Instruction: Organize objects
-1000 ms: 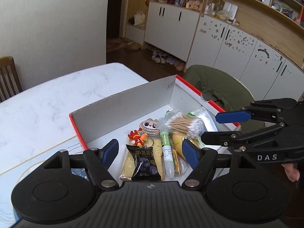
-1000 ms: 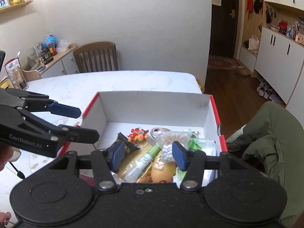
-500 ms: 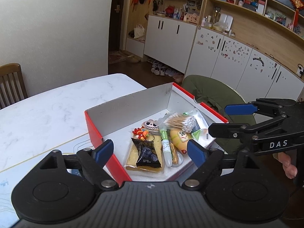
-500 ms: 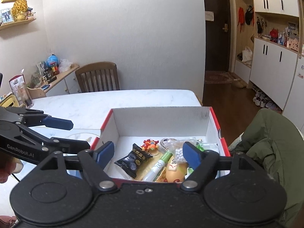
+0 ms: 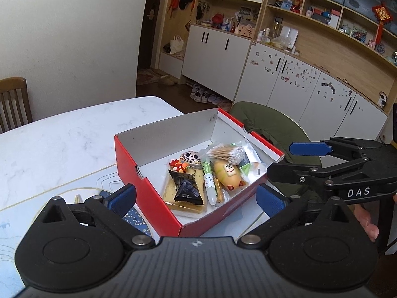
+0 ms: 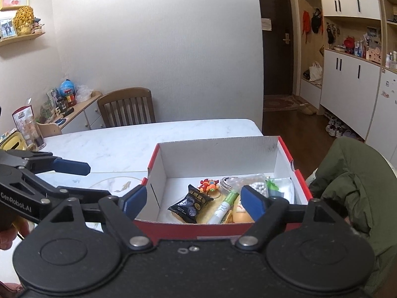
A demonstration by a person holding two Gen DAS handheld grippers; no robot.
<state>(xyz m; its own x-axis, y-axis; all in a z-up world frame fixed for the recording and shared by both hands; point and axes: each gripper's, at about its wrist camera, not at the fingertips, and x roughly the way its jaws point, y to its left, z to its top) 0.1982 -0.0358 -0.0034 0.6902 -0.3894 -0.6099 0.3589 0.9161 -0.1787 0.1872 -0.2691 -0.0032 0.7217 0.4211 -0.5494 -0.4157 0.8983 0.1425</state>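
- Red box [image 5: 151,198] sits on the white marble table [image 5: 62,134] near its edge, open-topped, with small items gathered at its near end; we judge the sorting largely done
- Contents noted: a black snack packet [image 5: 186,190] lying on a pale biscuit pack [image 5: 173,198], a green-capped pen [image 5: 208,178], a bag of cotton swabs [image 5: 227,152], a yellow soft toy [image 5: 227,173], a striped round charm [image 5: 191,158] and a small red-orange trinket [image 5: 179,166]
- Left gripper [image 5: 196,198]: jaws have just been opening and stand wide, nothing between the pads; the box's near corner merely shows in the gap
- Right gripper [image 6: 193,198]: jaws likewise just been opening, wide apart, nothing held, poised before the box's near wall
- Handling, our judgement: the box is thin cardboard, light, walls likely to flex; best taken by the near wall's rim or by two opposite walls, one gripper each
- Packets are soft, crinkly and probably slippery; pinch a sealed edge
- Pen is stiff and smooth; grip across mid-barrel
- Swab bag is light and yielding; take it at the gathered end
- The green jacket [image 6: 352,188] on the chair beside the table is close to the box's right side
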